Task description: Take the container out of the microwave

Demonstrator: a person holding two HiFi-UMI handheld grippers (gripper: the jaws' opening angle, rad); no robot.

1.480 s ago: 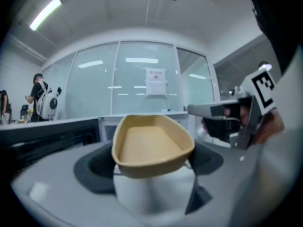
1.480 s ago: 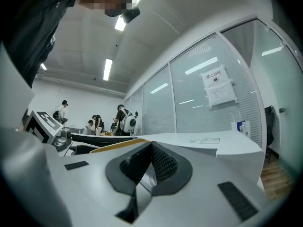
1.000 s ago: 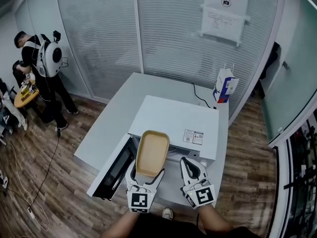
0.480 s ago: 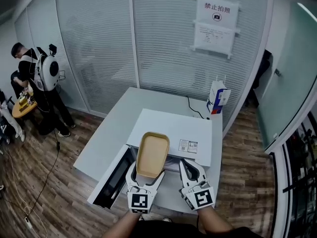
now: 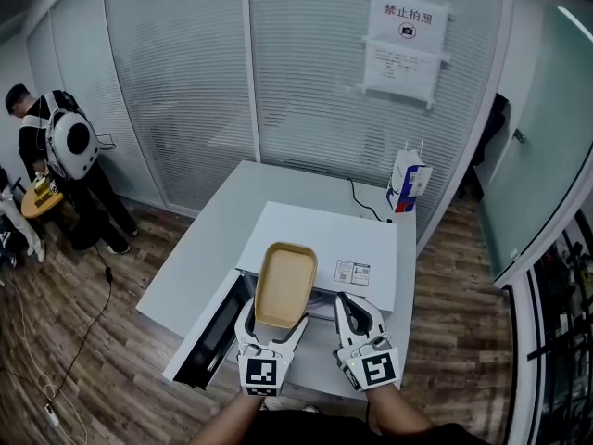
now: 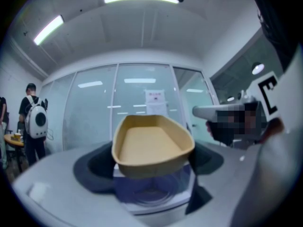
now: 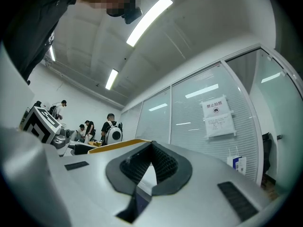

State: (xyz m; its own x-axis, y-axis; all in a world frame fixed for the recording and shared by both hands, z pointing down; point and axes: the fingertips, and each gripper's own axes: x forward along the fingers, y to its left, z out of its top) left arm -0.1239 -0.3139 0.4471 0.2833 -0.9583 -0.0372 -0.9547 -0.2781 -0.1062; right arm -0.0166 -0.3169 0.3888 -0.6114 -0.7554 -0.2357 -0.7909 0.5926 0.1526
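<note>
A shallow tan container is held above the white microwave, in front of its opening. My left gripper is shut on the container's near end, with a dark pad on each side. In the left gripper view the container fills the middle, and the pads press on its sides. Just to its right, my right gripper is shut and holds nothing. In the right gripper view the jaw tips of my right gripper meet, and the container's tan rim shows to the left.
The microwave door hangs open to the lower left, over the grey table. A blue-and-white paper bag stands at the table's far right corner. Glass walls with blinds stand behind. A person with a backpack stands at the far left.
The head view has tilted up a little. The left gripper still holds the container at about the same place. The person at the far left has shifted further left.
</note>
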